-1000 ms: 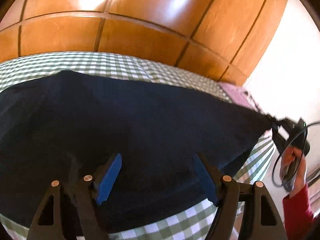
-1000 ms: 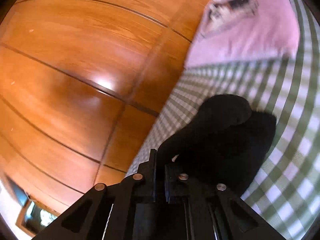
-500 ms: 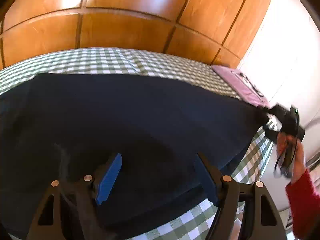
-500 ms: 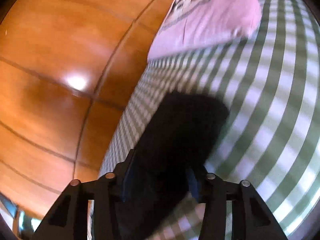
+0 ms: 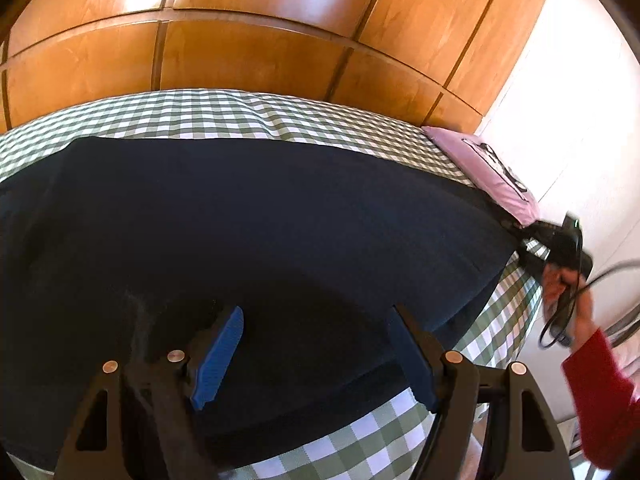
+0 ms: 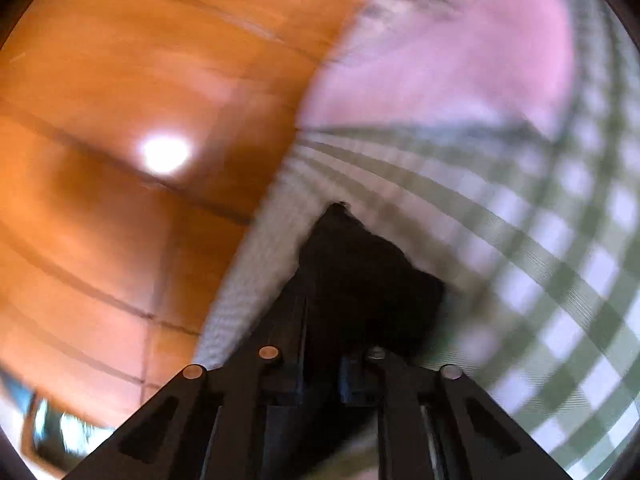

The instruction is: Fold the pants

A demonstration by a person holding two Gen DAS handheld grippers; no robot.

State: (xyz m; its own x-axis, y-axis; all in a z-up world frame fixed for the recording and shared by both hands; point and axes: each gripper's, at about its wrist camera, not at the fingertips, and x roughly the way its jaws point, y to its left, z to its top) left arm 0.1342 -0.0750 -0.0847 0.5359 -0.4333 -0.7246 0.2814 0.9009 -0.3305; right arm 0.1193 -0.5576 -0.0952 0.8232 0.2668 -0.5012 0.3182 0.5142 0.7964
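Dark navy pants [image 5: 260, 232] lie spread across the green-checked bed cover [image 5: 240, 114]. My left gripper [image 5: 316, 350] is open, its blue pads just above the pants' near part, holding nothing. My right gripper shows at the far right of the left wrist view [image 5: 520, 236], at the pants' end by the pillow. In the blurred right wrist view my right gripper [image 6: 326, 320] has its jaws close together on a corner of the dark cloth [image 6: 372, 276].
A pink pillow [image 5: 492, 172] lies at the bed's right end, also in the right wrist view [image 6: 440, 60]. A wooden wardrobe [image 5: 248, 44] stands behind the bed. A white wall [image 5: 580, 120] is on the right. A red-sleeved arm [image 5: 600, 392] holds the right gripper.
My right gripper opened briefly, then closed again on the cloth corner, pulling it toward the pillow. The pants lie longer and flatter. My left gripper stayed open over them.
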